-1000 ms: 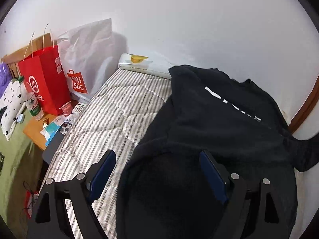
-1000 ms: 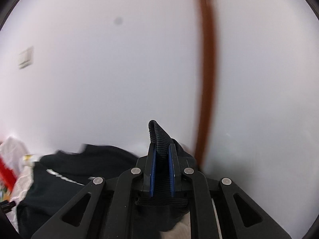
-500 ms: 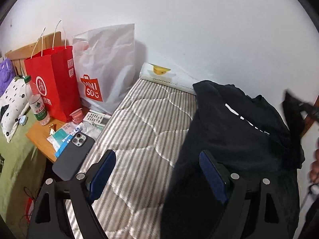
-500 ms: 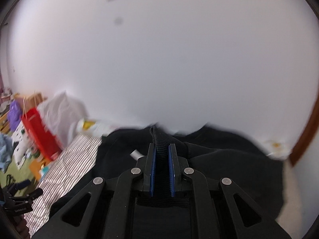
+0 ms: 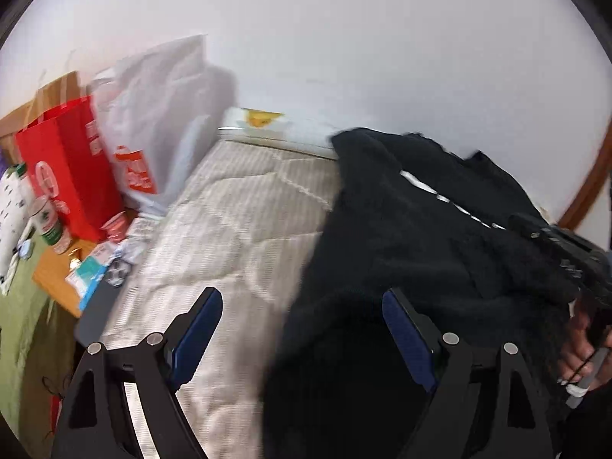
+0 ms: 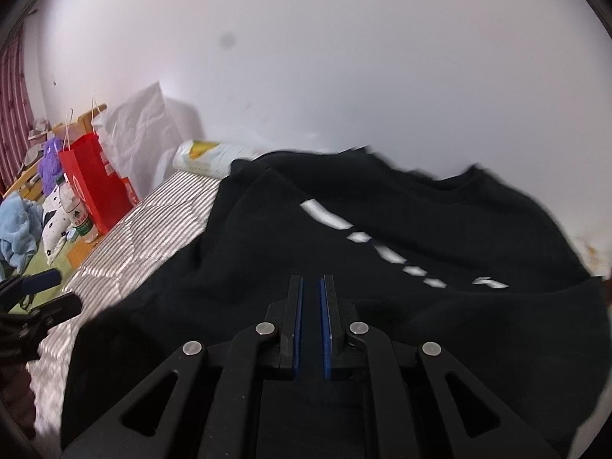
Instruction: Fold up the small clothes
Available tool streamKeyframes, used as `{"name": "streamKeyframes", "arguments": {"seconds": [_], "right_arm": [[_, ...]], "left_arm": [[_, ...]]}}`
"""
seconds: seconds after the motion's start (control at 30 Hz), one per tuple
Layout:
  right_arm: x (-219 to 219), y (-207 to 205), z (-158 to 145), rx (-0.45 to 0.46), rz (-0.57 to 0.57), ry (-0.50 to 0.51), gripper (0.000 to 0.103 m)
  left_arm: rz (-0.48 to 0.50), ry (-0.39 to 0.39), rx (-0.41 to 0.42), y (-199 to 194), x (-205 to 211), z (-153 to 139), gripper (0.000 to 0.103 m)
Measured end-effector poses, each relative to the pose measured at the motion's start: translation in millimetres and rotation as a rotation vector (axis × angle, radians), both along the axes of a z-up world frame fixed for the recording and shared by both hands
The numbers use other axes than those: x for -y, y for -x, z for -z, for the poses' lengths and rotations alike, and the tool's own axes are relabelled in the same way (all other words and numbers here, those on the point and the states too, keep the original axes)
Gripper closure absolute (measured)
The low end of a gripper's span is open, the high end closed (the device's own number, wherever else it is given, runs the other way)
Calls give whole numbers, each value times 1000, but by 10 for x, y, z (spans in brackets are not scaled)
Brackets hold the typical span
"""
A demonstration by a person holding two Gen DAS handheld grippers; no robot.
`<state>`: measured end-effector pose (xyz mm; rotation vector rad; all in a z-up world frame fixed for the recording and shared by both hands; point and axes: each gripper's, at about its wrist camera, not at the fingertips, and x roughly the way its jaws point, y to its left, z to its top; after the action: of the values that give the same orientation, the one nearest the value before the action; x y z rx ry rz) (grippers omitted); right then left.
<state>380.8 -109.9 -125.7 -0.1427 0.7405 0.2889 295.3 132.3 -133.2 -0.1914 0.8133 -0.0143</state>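
Folding a black sweatshirt (image 6: 382, 237) on the striped mattress (image 5: 229, 229), your two grippers hover over it.

Your left gripper (image 5: 302, 329) stands wide, nothing between its blue pads, above the sweatshirt's near left edge. Your right gripper (image 6: 310, 298) is nearly closed; whether cloth sits in the narrow gap you cannot tell. The sweatshirt covers the mattress's right side; a red paper bag (image 5: 69, 168) and white plastic bag (image 5: 160, 114) stand far left.
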Motion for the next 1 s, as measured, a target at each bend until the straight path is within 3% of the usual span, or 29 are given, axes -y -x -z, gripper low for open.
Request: {"name": "streamKeyframes", "arguments": {"seconds": [0.03,0.1,0.17,0.33,0.53,0.67,0.8,1.0], "right_arm": [[175,76,-105,19,16,3,88],[600,218,-301,54,72,9,72],[977,373,-380,69,130,14,65],[1971,722,-383,75,303,83,64],[2922,948,-129,18,455,23,63],[3245,935,142,-20,502,-38,63],[3409,843,381,-47,523,-119,63],[3442,649,605,-127,532,-141,62]], "left_arm": [[18,3,2,-25,98,-11,18],[60,17,4,-82,309,-29,18],[104,31,2,-165,561,-43,18],[192,23,-13,-390,1230,0,19],[227,42,-70,-630,1644,193,20],[240,41,-131,-774,1803,373,36],[238,9,-135,-813,1947,472,36],[235,-59,-105,-849,2147,506,39]]}}
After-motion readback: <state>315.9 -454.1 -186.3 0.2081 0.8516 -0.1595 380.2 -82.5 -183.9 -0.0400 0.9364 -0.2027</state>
